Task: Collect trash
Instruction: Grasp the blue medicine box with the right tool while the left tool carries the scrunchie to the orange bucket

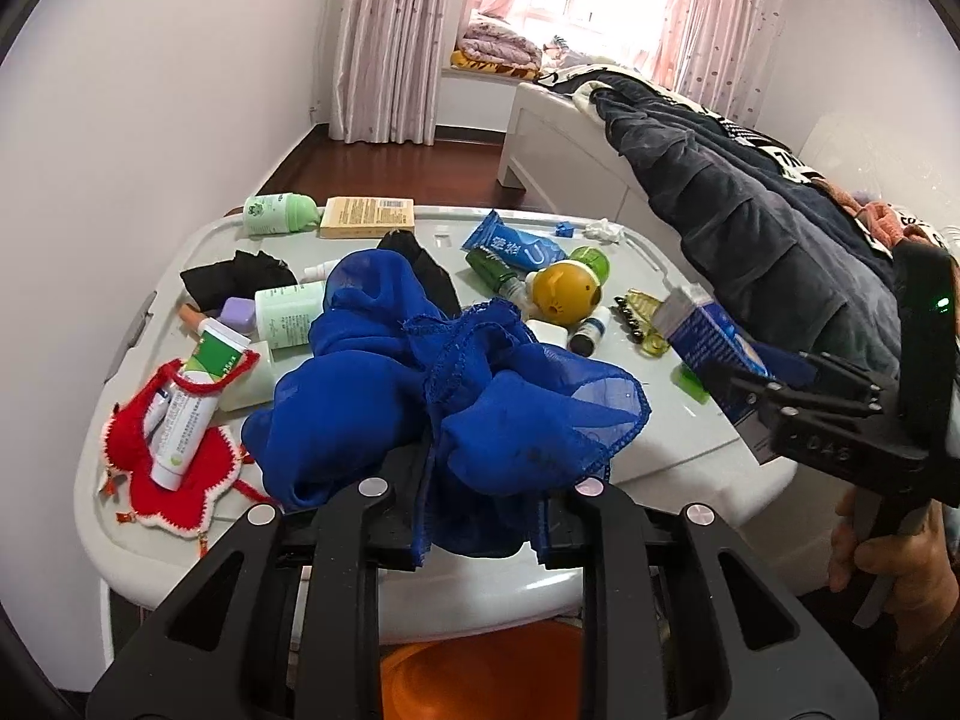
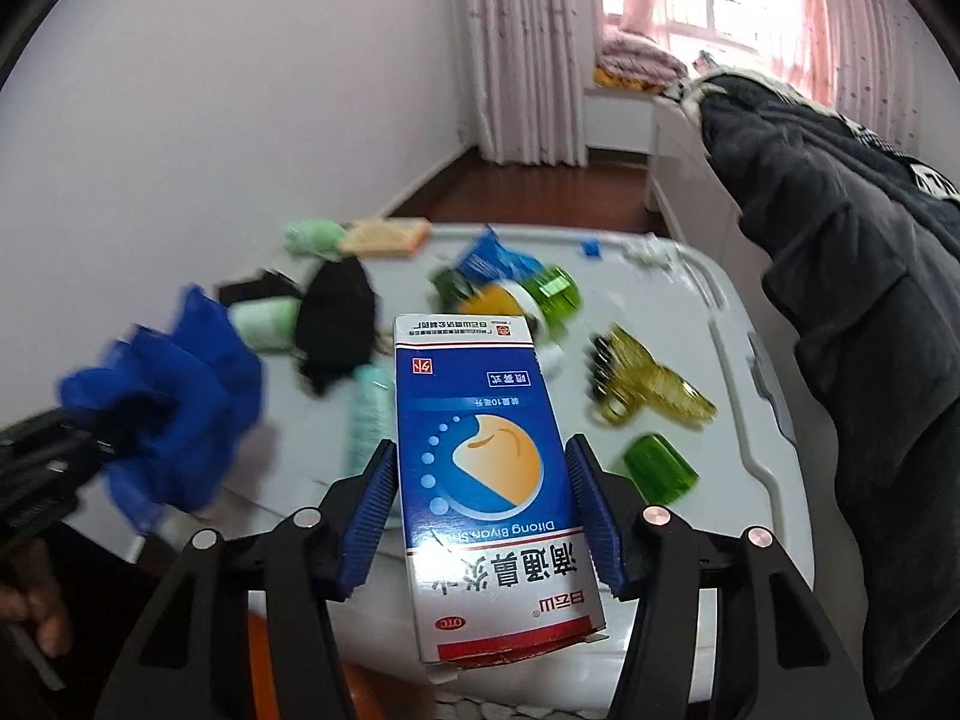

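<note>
Gripped between the blue ribbed pads of the right gripper [image 2: 483, 516], half closed, at lower centre, one blue-and-white cardboard medicine box [image 2: 486, 480] is seen, printed "Ditong Biyan" and "OTC". One crumpled blue sheer cloth [image 1: 444, 396] is clamped in the nearly closed left gripper [image 1: 480, 492] above the cluttered white plastic lid [image 1: 672, 438].

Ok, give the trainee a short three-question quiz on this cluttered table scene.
1. True or false: the right claw grips a blue and white medicine box.
2. What fills the left claw? A) a yellow ball B) a blue sheer cloth C) a toothpaste tube
3. What lies under the white tube on the table's left side?

Key: 1 true; 2 B; 3 a red knitted piece.
</note>
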Motion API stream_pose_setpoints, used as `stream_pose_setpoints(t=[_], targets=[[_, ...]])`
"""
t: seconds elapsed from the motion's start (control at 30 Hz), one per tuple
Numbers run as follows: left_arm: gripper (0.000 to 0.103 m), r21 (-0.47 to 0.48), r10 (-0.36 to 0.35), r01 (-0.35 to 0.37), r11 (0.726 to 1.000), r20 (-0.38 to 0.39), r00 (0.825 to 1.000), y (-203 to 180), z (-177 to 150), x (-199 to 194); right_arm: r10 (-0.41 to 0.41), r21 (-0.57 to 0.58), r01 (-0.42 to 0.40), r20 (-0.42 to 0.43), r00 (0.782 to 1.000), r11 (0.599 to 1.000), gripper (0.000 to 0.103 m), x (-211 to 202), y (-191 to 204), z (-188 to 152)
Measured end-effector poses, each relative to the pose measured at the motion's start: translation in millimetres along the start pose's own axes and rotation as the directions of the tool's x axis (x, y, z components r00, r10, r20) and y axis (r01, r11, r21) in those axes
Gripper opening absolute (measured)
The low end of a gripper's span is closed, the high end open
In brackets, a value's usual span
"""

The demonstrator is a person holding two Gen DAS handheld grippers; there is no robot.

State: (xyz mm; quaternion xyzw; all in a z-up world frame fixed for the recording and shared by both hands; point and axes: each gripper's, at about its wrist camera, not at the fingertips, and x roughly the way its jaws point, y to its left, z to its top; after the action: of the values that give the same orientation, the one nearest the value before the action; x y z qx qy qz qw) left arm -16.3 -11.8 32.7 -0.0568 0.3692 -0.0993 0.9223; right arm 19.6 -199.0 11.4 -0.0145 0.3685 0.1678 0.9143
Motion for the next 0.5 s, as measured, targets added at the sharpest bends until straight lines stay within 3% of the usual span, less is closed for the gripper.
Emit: stream_pose_setpoints(t=[0.1, 0.23, 0.37, 0.5], targets=[[0.023, 0.032, -0.012, 0.012, 0.999, -0.009, 1.0, -9.7, -1.4, -17.4, 0.052, -0.01, -0.052, 0.006, 0.999, 0.999, 0.056, -23.6, 17.1, 1.7], [0.023, 0.108, 0.005, 0.007, 0.994, -0.11, 0.994, -21.0, -29.0, -42.6, 0.137, 0.003, -0.137, -0.079, 0.987, 0.991, 0.056, -39.7, 44.2, -27.9], [0.023, 0.065, -0.004, 0.024, 0.998, -0.283, 0.959, -9.4, -73.9, -54.1, 0.209, 0.049, -0.203, -0.206, 0.956, 0.978, 0.056, -44.5, 64.5, -87.2], [0.024, 0.049, -0.004, 0.025, 0.999, -0.396, 0.918, -5.4, -114.9, -57.2, 0.25, 0.064, -0.242, -0.29, 0.924, 0.968, 0.057, -41.2, 82.5, -123.1]])
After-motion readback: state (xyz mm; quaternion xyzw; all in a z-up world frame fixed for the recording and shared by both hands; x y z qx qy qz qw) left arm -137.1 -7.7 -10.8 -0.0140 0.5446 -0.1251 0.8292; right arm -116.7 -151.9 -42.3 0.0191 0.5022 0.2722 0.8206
